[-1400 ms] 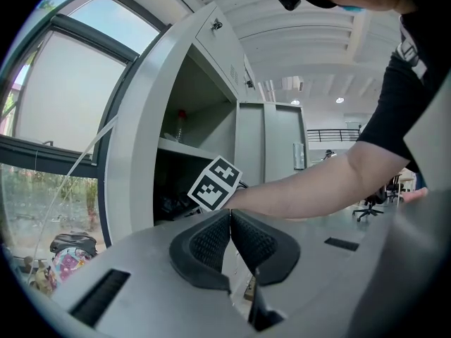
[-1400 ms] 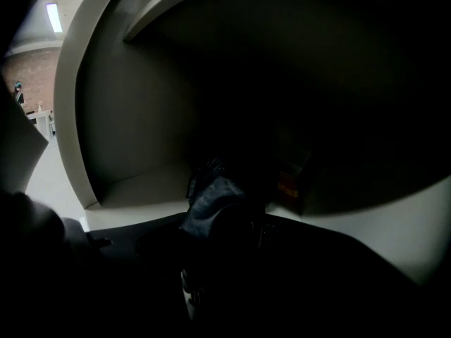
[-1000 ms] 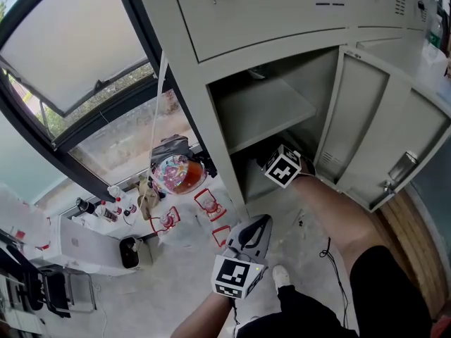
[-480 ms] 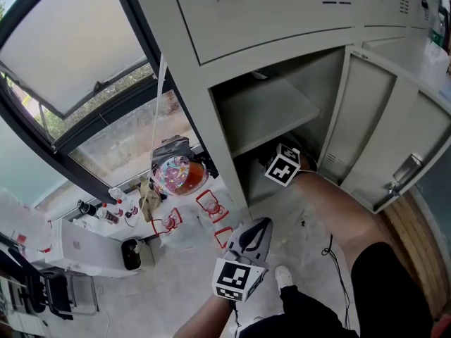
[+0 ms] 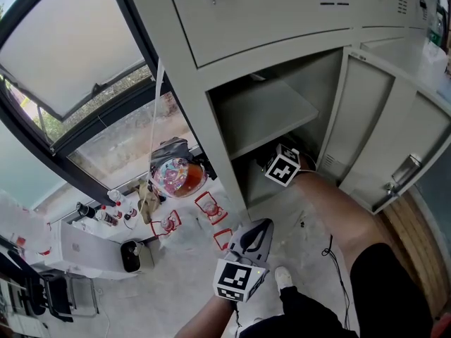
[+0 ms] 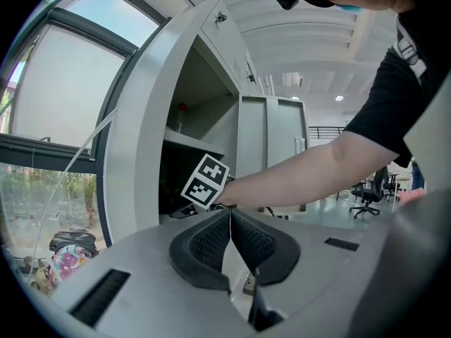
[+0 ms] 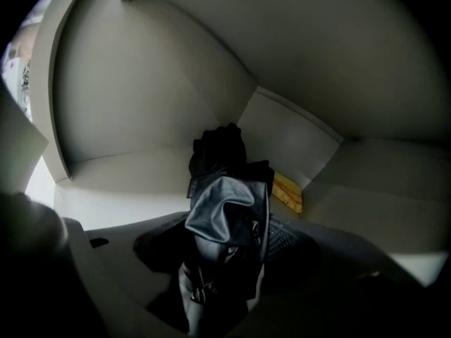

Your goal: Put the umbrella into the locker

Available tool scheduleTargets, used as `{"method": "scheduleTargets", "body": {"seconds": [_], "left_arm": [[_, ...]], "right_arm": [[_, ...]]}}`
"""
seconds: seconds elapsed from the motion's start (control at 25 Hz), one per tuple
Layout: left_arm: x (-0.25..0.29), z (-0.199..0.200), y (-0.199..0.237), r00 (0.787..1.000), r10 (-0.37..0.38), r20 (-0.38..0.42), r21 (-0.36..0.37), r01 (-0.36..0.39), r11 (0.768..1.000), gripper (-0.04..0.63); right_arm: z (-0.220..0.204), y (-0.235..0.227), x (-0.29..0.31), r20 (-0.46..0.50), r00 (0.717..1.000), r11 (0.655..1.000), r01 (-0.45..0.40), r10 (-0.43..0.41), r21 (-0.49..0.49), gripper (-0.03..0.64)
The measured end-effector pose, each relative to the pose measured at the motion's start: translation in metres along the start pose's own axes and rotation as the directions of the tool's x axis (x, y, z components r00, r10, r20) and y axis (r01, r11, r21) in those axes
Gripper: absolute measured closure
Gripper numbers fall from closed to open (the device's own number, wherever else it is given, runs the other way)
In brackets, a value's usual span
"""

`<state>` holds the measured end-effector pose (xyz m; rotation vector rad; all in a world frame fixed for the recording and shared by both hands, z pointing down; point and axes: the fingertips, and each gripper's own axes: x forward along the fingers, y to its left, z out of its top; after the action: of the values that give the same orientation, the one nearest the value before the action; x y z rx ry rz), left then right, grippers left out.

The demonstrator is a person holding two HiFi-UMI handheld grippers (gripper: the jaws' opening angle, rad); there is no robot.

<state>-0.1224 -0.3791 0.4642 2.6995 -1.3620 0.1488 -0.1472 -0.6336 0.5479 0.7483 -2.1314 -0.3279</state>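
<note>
Black umbrella (image 7: 225, 196) sits between your right gripper (image 7: 225, 243) jaws, which have just been opening; widen them, back out toward 6 o'clock; left gripper (image 6: 230, 215) is pinched together, empty

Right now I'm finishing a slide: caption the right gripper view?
Right claw inside the locker, jaws just opening, the folded black umbrella between them.

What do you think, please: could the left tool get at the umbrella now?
Probably not: the umbrella sits inside the locker between the right tool's jaws, which have just been opening, and the right forearm crosses that opening ahead of the left tool.
</note>
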Motion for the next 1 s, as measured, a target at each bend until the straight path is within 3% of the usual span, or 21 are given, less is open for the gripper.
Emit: {"method": "scheduleTargets", "body": {"seconds": [0.44,1.0], "left_arm": [[-0.008,0.001,-0.011,1.000,-0.008,0.005,0.004,0.008,1.000,0.577],[-0.041,0.011,-0.044,0.999,-0.024,0.039,0.025,0.023,0.999,0.577]], "right_arm": [[0.002,0.008,-0.017,0.028,0.999,0.999,0.030,-0.030,-0.010,0.250],[-0.008,0.030,-0.066,0.010,0.996,0.996,0.086,-0.086,-0.016,0.245]]}}
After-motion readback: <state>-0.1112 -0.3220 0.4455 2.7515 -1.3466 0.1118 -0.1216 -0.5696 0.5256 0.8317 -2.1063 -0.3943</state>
